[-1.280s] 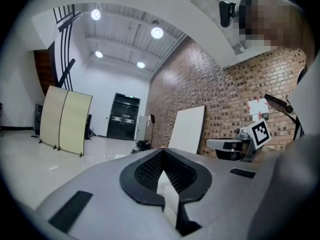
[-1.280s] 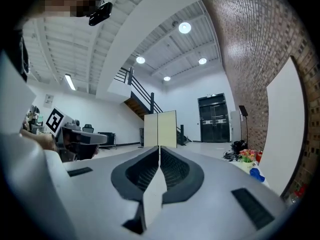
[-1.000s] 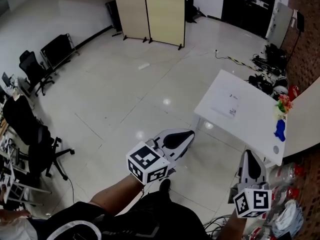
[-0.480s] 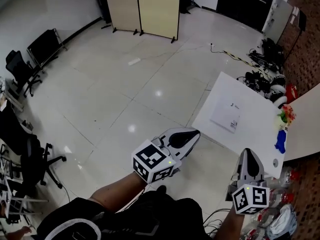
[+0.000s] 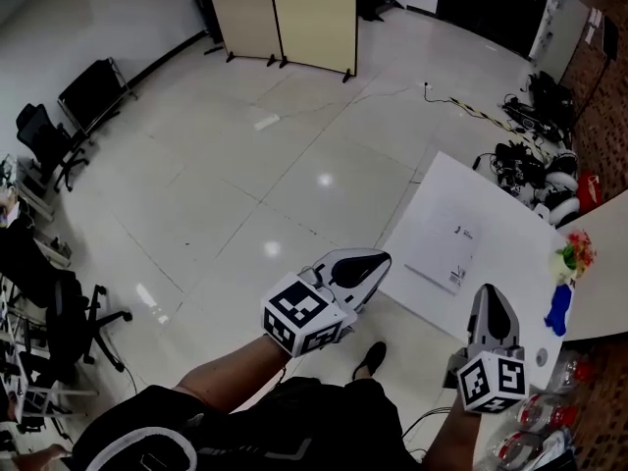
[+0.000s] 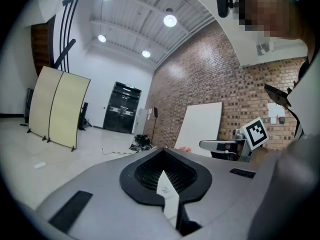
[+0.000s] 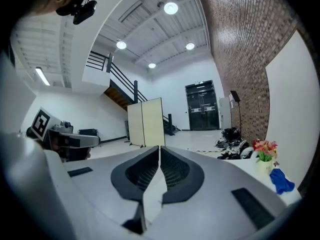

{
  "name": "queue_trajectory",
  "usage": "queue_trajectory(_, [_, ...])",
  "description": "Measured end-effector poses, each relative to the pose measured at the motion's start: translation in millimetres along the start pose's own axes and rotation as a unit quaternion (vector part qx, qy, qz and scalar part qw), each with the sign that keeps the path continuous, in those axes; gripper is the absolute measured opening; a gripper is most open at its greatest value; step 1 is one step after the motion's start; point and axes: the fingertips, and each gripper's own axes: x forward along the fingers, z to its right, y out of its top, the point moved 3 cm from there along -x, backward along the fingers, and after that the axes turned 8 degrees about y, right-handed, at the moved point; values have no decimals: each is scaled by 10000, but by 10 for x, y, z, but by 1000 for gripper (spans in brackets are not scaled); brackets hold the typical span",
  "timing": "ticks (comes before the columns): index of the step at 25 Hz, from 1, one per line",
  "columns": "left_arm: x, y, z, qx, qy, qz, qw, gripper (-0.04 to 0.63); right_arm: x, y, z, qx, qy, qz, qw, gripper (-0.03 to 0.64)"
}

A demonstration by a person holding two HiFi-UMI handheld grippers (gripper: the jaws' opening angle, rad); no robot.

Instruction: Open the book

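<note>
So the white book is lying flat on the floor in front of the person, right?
Not quite. The white book is lying flat in front of the person, but on the white table, not on the floor. The head view shows it.

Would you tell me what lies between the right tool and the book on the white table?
Nothing: in the head view, only bare white table separates the right tool from the closed book.
</note>
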Motion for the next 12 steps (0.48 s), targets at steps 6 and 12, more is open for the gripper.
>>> queue_trajectory(6, [865, 25, -228, 109, 340, -130, 9993, 2, 775, -141, 711, 90, 272, -449, 9986, 3])
queue_trajectory(12, [1482, -189, -570, 40, 690, -402, 9968, 2, 1478, -569, 1097, 479, 554, -1030, 9920, 66])
